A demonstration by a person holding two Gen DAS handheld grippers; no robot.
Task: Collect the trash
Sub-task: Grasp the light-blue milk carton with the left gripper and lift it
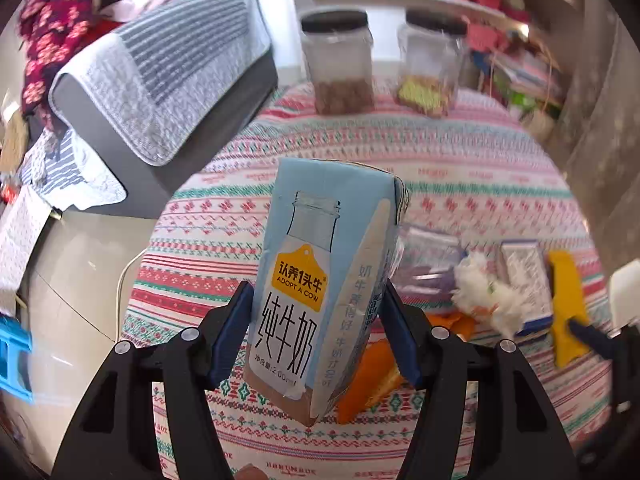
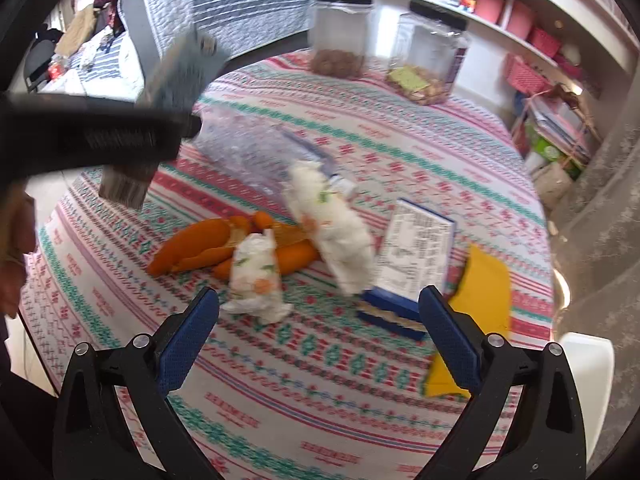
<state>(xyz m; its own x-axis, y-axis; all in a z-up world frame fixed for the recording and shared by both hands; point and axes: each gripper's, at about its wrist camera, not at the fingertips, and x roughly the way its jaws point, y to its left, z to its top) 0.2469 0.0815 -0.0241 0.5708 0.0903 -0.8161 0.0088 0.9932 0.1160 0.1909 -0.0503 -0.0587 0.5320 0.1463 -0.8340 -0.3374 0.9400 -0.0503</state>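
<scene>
Nearest, left gripper (image 1: 316,332) fingers clamp a light-blue milk carton (image 1: 320,280), raised above the patterned table (image 1: 460,168). Right gripper (image 2: 320,340) fingers spread, released, over crumpled tissues (image 2: 256,276); beyond lie orange peels (image 2: 192,248), then two jars (image 2: 340,36).

Tissue (image 2: 344,236) on table (image 2: 360,380) – peels (image 2: 192,248) left.

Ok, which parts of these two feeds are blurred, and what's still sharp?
Left wrist view: the pale blue milk carton in the left gripper is sharp; the black-lidded clear jars behind are smeared. Right wrist view: the crumpled white tissues and blue-edged box are motion-blurred.
</scene>
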